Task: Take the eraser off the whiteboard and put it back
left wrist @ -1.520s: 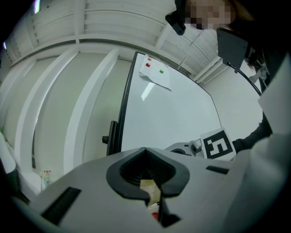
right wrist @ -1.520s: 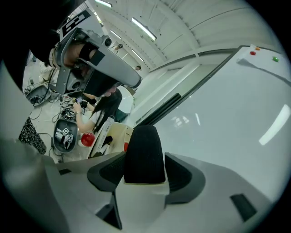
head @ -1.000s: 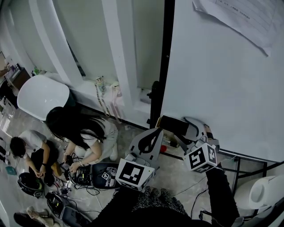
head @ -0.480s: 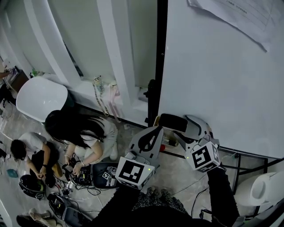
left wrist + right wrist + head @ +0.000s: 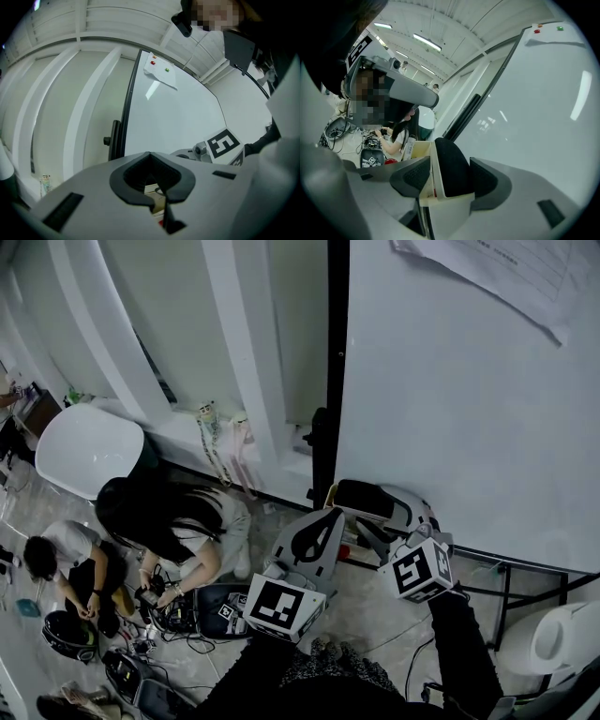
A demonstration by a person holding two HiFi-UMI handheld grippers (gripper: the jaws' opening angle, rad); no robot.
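Eraser point(image 5: 452, 164), a cream block with a black felt face, sits clamped between the jaws of the right gripper point(image 5: 450, 179), which press on it from both sides. It is held low in front of the whiteboard point(image 5: 450, 409), near the board's dark left frame point(image 5: 336, 352), with the felt turned toward the white surface; whether it touches the board I cannot tell. The left gripper point(image 5: 150, 159) hangs just beside it with its jaws closed together on nothing.
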